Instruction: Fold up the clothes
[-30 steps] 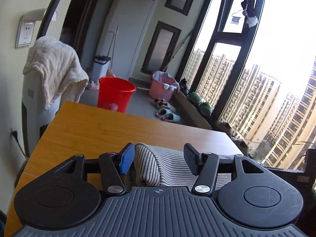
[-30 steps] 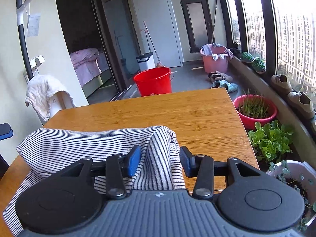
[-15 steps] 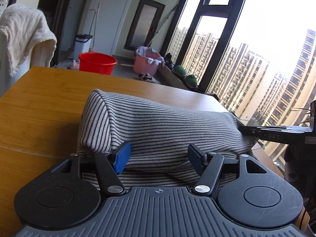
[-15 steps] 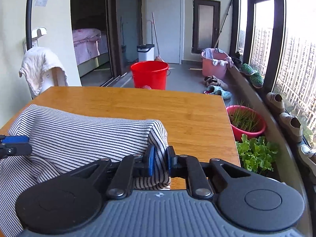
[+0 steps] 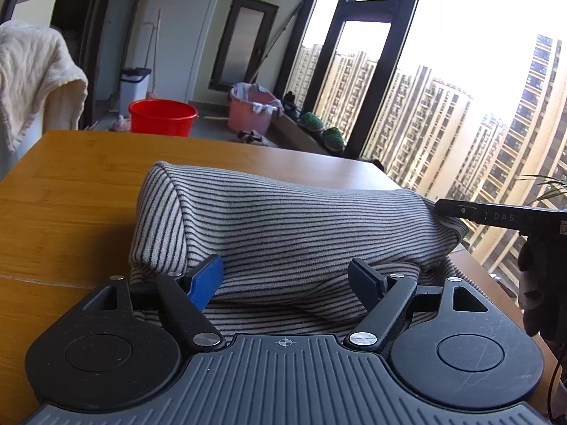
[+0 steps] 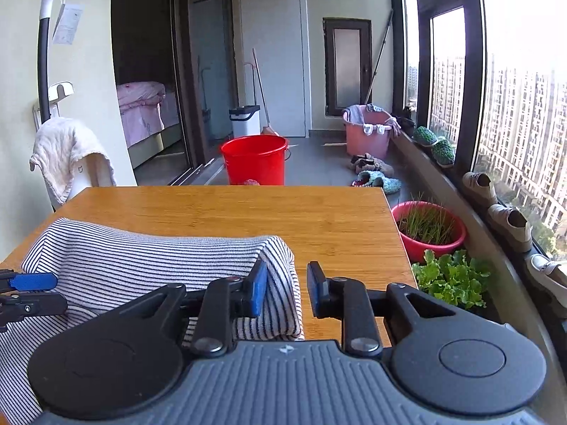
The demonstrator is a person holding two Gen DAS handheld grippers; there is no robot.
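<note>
Where the striped garment (image 5: 290, 226) lies on the wooden table (image 5: 71, 191), it is bunched into a thick fold, one rounded edge turned over on top of flatter cloth below. In the right wrist view the garment (image 6: 141, 265) covers the table's near left part, its folded end hanging toward the near edge.

Left gripper (image 5: 287, 278): jaws wide apart, nothing clamped. The fold sits between the two fingers; the blue pad (image 5: 207, 281) touches or sits just beside the cloth, can't tell which. Right gripper (image 6: 283, 288): jaws parted, moderate gap, not clamping. Its left pad (image 6: 257, 292) is against the garment's folded end, the other finger (image 6: 315, 290) is over bare table (image 6: 319, 219) just beside the cloth.

The right gripper's finger (image 5: 496, 214) shows at the garment's far right end in the left view; the left gripper's blue tip (image 6: 32, 281) shows at the garment's left edge in the right view.

Beyond the table: red bucket (image 6: 253, 159) on the floor, pink basin (image 6: 366, 129) further back by the window, white towel (image 6: 71, 156) draped to the table's left. Red planter (image 6: 428, 230) and leafy greens (image 6: 450, 276) to the table's right.
</note>
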